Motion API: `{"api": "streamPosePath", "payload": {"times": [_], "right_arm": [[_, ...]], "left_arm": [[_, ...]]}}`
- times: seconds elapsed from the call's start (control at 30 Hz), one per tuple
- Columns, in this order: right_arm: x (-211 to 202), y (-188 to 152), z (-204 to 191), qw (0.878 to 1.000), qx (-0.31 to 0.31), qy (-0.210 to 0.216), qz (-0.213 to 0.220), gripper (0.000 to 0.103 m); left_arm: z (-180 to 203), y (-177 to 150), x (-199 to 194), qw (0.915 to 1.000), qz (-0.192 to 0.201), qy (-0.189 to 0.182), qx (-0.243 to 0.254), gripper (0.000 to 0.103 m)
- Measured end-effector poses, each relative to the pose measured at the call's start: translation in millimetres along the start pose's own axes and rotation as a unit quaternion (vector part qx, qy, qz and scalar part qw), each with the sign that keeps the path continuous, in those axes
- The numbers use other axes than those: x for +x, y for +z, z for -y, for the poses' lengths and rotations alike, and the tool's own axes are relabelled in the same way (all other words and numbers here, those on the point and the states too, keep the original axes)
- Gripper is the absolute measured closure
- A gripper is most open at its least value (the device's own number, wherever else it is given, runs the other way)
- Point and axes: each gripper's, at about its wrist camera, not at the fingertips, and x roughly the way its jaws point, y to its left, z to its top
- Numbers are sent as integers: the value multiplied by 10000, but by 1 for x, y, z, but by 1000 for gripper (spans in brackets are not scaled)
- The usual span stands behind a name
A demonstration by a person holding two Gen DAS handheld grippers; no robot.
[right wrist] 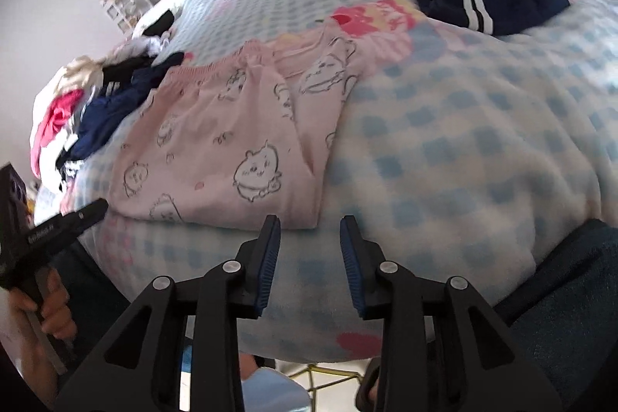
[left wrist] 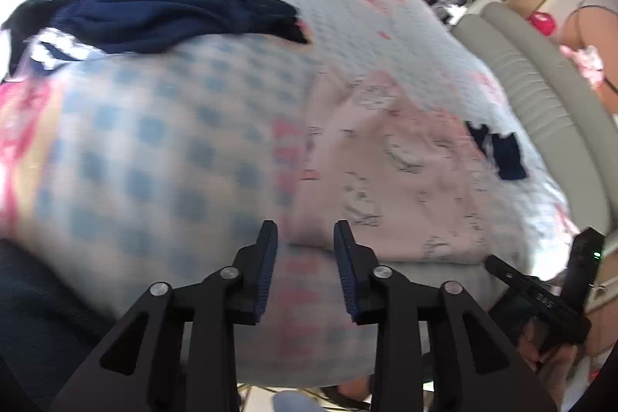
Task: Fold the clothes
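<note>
Both claws, left gripper (left wrist: 305, 238) and right gripper (right wrist: 310, 232), hang parted and empty at the bed's (right wrist: 444, 149) near edge. Pinch the pink pyjama bottoms' (right wrist: 216, 145) near hem corners squarely, then fold evenly.

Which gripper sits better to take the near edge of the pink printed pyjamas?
Probably the left gripper: its open jaws frame the pink pyjamas' near edge. The right gripper hangs open off their corner, over the checked bedspread.
</note>
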Motion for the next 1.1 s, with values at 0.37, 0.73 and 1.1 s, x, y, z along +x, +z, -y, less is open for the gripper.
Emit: {"api": "streamPosePath", "payload": {"times": [0.37,0.73,1.1], "right_arm": [[14,2,-2,9979,-158,-616,-148,85],[38,12,3,9954,431,713,-473,76],[1,7,-17,9989,-375,249,-88,91]], "left_arm": [[-6,6,-2,9972,258,703,-40,70],[-22,4,31,9937,-494,-673,-747,80],[9,9,0,9985,-253,-226,431,94]]}}
